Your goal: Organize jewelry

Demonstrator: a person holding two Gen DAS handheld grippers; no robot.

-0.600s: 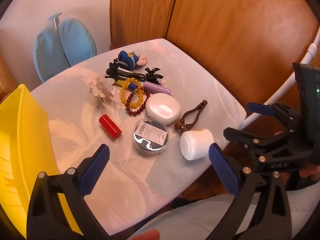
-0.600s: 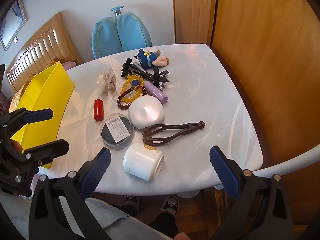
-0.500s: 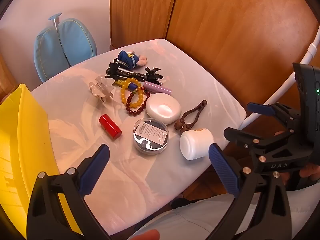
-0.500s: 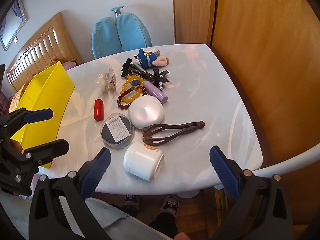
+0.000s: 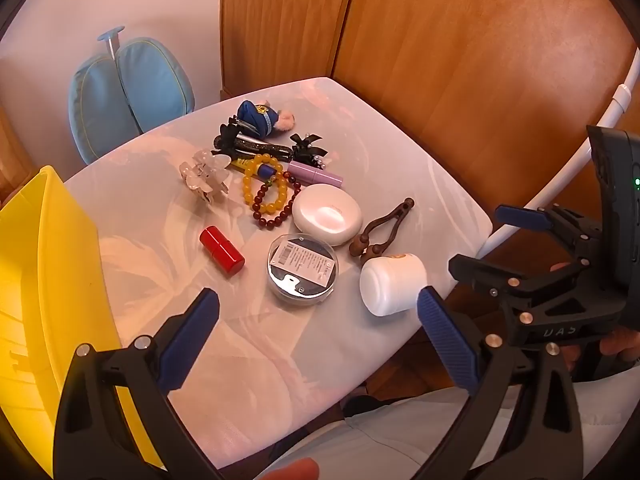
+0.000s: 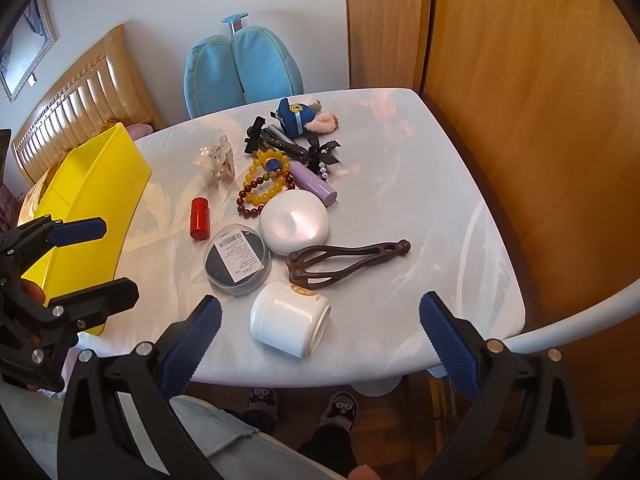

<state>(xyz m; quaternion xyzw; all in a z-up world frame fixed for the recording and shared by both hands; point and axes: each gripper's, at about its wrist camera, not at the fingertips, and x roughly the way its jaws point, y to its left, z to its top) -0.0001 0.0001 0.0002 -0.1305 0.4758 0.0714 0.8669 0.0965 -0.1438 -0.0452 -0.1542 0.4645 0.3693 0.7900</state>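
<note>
Small items lie in a loose heap on the pale table: a yellow bead bracelet over a dark red one, a clear hair claw, a red tube, a round clear case, a white oval case, a white jar on its side and a brown massager. My left gripper hangs open above the near edge, nothing between its fingers. My right gripper is open too, above the jar.
A yellow bin stands at the table's left end. A blue plush toy, black bow clips and a lilac tube lie at the far side. A blue chair and wooden wardrobe surround the table.
</note>
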